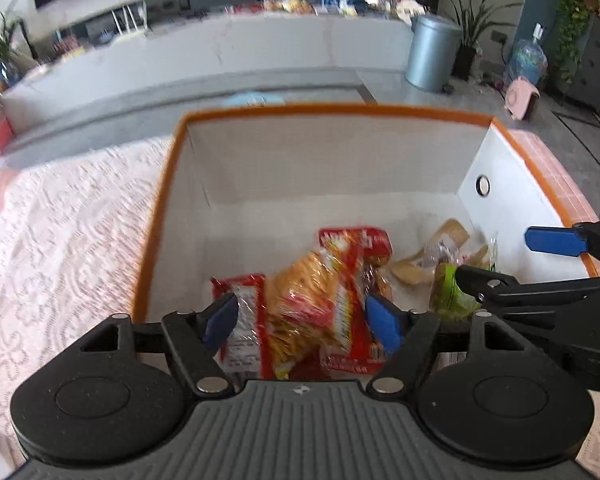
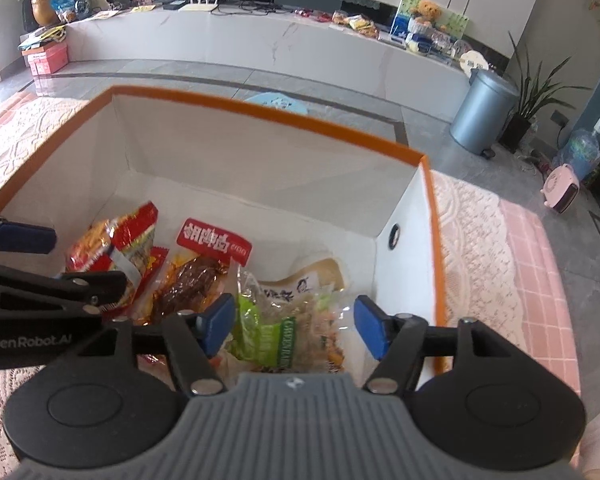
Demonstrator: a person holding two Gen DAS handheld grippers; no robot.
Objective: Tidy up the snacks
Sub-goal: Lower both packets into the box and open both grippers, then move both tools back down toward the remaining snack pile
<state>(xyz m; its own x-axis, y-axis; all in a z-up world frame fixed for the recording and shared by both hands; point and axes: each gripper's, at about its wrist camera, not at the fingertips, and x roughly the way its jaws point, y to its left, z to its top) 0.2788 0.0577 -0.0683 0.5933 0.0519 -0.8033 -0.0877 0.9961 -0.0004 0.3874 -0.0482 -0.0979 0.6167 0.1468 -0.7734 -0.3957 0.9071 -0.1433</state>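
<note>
While both tongs hover over the orange-rimmed box (image 2: pixel 236 106), left tongs (image 1: pixel 304 322) and right tongs (image 2: pixel 294 326) stand released, grasping nothing. Snack packets lie on the box floor: red-orange packet (image 1: pixel 320 300) under the left, green-labelled clear packet (image 2: pixel 276 328) under the right. Box sits on lace-covered bench (image 1: pixel 60 220).

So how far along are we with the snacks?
Several packets already lie in the orange-rimmed box: red-and-yellow noodles, a dark meat snack and a green packet. Left gripper and right gripper hover open above, holding nothing. More snacks remain on the far counter.
</note>
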